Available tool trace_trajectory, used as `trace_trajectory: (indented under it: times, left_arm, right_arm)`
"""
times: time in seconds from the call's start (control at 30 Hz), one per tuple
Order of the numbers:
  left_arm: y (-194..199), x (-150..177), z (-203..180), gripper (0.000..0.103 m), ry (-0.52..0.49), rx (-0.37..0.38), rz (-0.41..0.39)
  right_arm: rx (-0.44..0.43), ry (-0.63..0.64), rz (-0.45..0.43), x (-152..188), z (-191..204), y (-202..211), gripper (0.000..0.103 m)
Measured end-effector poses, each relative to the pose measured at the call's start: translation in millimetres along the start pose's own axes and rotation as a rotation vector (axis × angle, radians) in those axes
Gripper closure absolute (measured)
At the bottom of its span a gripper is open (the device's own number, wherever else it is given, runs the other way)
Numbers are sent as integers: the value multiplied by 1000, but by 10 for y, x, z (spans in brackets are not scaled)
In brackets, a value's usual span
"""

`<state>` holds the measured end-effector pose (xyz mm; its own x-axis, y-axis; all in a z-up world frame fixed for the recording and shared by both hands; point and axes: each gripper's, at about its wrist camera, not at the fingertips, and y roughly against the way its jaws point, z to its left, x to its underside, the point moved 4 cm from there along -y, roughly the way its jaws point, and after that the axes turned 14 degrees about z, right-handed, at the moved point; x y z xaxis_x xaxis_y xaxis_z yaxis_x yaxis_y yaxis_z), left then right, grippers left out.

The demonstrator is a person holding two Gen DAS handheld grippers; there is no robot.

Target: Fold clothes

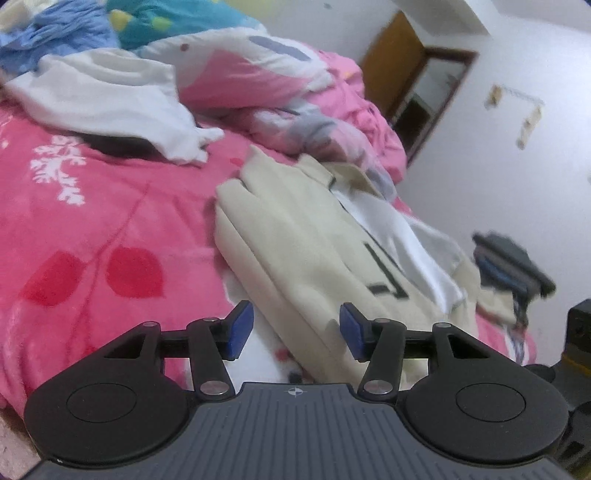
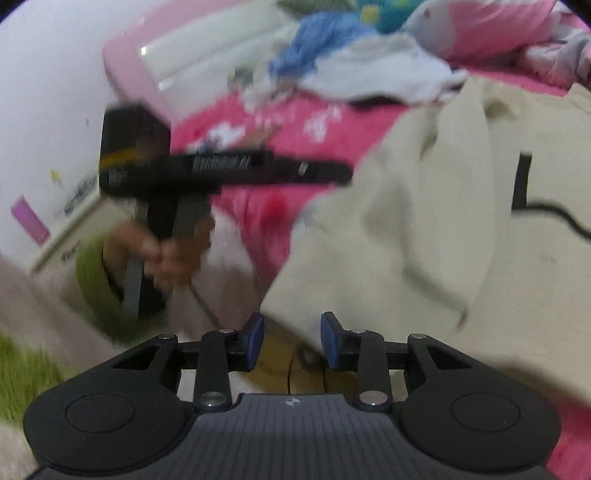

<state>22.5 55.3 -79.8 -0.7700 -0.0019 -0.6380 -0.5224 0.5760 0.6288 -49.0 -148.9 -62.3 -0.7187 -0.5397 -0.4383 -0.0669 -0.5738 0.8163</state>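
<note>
A cream garment (image 1: 295,236) with black line markings and a white lining lies partly folded on the pink bed; it also shows in the right wrist view (image 2: 424,229). My left gripper (image 1: 296,328) is open and empty, just above the garment's near edge. My right gripper (image 2: 292,341) is open and empty at the garment's lower corner, by the bed's edge. The left gripper, held by a hand, shows blurred in the right wrist view (image 2: 236,170).
A pink flowered bedspread (image 1: 92,229) covers the bed. A white garment (image 1: 103,99), a blue cloth (image 1: 55,33) and a bunched pink quilt (image 1: 280,85) lie at the far side. A wall and a wooden door (image 1: 391,59) stand to the right.
</note>
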Motion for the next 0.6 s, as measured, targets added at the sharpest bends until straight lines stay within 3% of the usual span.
trace_trajectory:
  times: [0.1,0.17,0.27,0.37,0.5,0.53,0.57,0.6]
  left_arm:
    - [-24,108,-131,50,-101,-20,23]
    - [-25,182,-207,50,-158,-27,34]
    - [3,296,-298,48,-222,-25,42]
    - [-2,380,-350,47,-237,-15,63]
    - [-10,463,-406,47,-242,2,76]
    - [-1,465,-419,47,-245,1,75]
    - [10,464,-432,47,-248,-1,72]
    - [20,464,-445,47,-251,-2,70]
  right_arm:
    - [-30,-95,-45,165,-41,168,59]
    - [-56,-236,-130,260,-200,345,47]
    - [-100,-492,-237,421,-523,474,45]
    - [-168,-689,-278,550,-764,404,45]
    - [-268,-786,-290,551,-869,177,47]
    - [-269,-790,-288,528,-871,121,52]
    - [-267,-788,-284,517,-862,85,72]
    - [-265,-785,-280,506,-851,54,85]
